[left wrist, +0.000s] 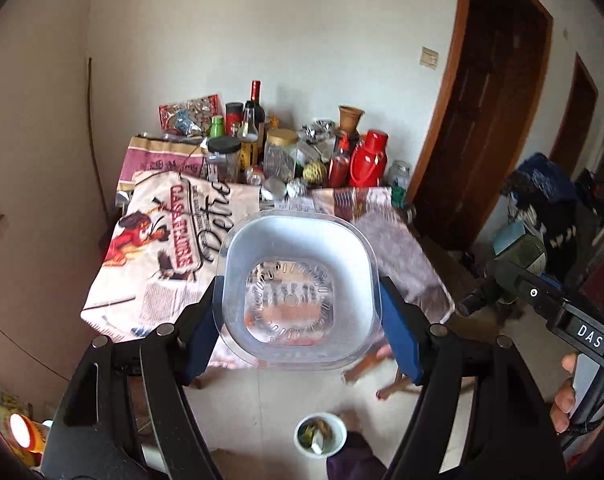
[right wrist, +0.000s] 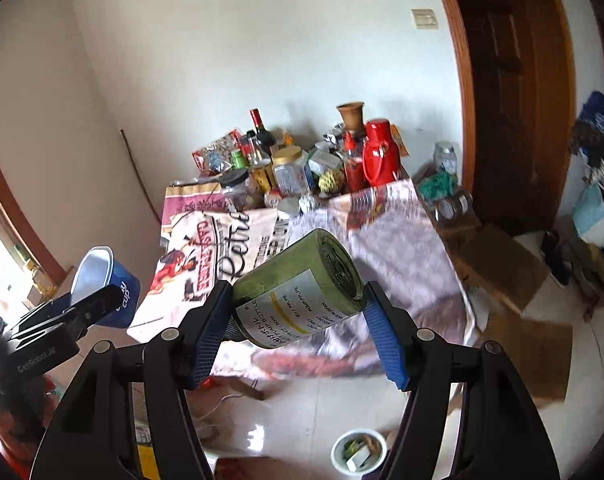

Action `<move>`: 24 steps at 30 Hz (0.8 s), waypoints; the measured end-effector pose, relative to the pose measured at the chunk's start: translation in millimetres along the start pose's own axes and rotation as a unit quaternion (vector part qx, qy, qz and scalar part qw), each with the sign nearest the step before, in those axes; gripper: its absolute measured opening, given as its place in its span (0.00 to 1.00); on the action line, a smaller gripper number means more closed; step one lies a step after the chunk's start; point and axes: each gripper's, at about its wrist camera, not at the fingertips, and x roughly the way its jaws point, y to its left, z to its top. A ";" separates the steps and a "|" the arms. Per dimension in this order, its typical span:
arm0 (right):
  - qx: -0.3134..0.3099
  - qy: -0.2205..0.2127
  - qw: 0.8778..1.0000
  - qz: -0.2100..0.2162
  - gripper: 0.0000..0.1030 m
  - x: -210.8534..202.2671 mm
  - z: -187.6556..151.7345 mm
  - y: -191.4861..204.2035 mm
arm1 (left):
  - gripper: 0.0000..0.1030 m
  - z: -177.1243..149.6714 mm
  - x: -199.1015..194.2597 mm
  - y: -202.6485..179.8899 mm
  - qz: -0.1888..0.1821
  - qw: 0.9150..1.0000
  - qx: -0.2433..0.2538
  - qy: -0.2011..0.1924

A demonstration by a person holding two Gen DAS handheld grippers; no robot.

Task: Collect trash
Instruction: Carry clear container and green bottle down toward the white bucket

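Both grippers carry trash above the small white bin [right wrist: 358, 456] on the floor: left gripper [left wrist: 298, 312] clamped on a clear square plastic cup [left wrist: 298, 284], right gripper [right wrist: 298, 312] clamped across a green labelled bottle [right wrist: 298, 288], lying crosswise.

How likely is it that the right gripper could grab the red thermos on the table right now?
Probably not: the right gripper is already shut on a green bottle, and the red thermos stands at the table's far, crowded end.

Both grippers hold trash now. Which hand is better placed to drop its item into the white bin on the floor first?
Probably the right. In its own view the white bin lies almost directly under the right gripper, which clamps the green bottle. The left gripper, clamping the clear cup, sees the bin equally close, so the advantage is small.
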 end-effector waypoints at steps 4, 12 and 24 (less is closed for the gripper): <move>0.009 0.012 1.000 -0.022 0.61 -16.8 -22.2 9.1 | 0.70 -18.1 -14.0 8.9 -0.017 1.000 0.006 0.016; 0.013 0.050 0.997 -0.057 0.61 -25.5 -51.3 3.0 | 0.70 -55.1 -18.4 3.5 -0.042 0.998 0.003 0.050; 0.014 0.178 0.982 -0.066 0.61 35.5 -131.6 -49.6 | 0.70 -144.5 58.5 -29.1 -0.047 0.984 0.002 0.174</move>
